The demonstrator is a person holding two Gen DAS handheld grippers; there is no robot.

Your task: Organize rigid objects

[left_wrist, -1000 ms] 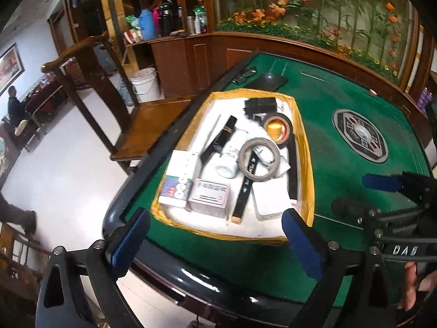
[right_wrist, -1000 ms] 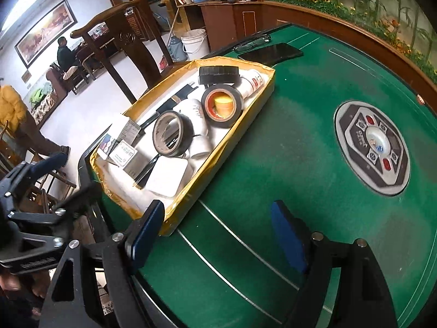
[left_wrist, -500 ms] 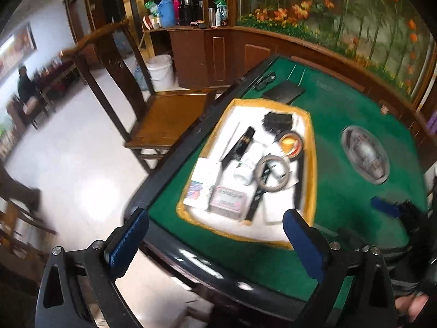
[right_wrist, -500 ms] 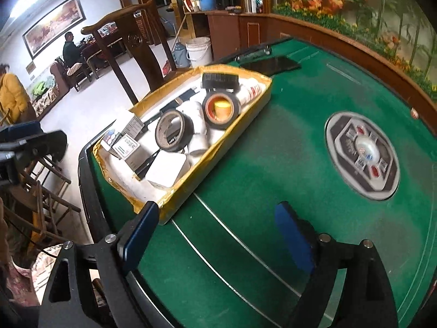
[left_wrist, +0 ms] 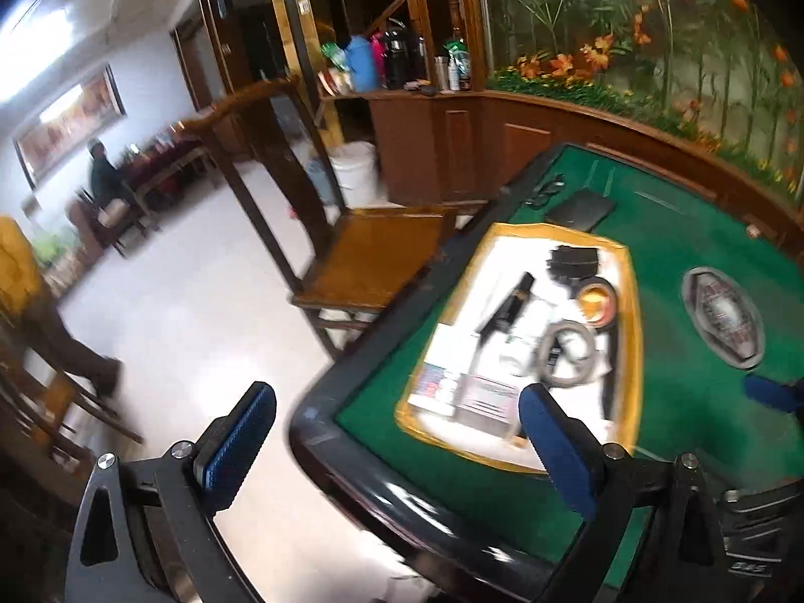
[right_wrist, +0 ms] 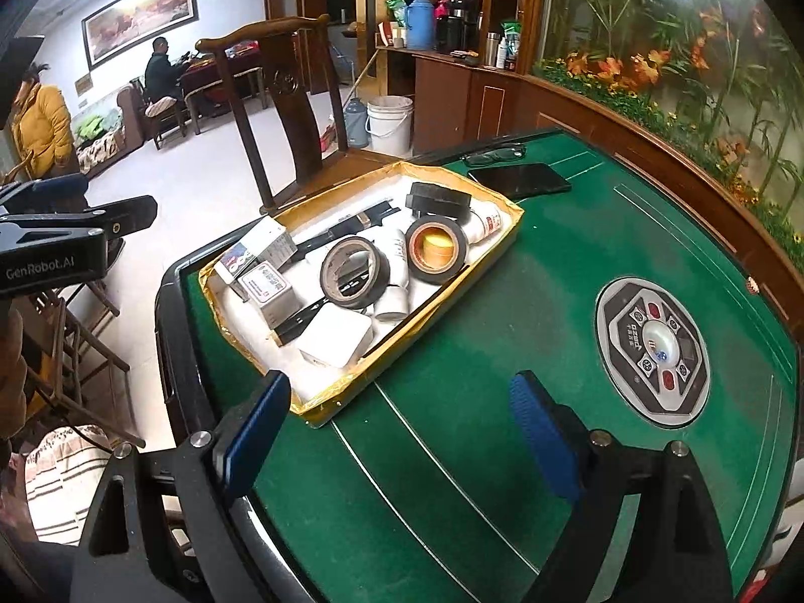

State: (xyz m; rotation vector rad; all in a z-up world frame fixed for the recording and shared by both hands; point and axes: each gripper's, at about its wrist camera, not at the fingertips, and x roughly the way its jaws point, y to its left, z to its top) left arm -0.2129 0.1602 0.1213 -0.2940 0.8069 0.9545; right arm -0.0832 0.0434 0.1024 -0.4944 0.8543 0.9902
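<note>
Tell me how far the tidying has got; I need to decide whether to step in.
Nothing looks sorted yet. The tape rolls, bottles and small boxes all lie jumbled in the yellow-rimmed tray. In hand: nothing; the left gripper and right gripper are both open and empty, short of the tray. Everything remains to be organized.

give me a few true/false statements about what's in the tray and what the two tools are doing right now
1. The tape roll with the orange core lies inside the yellow-rimmed tray. True.
2. The right tool grips a tape roll. False: it is open, with only green felt between its pads.
3. The dark phone lies inside the tray. False: it lies on the green table, beyond the tray's far end.
4. The left tool holds nothing. True.
5. The grey tape roll leans on white bottles. True.
</note>
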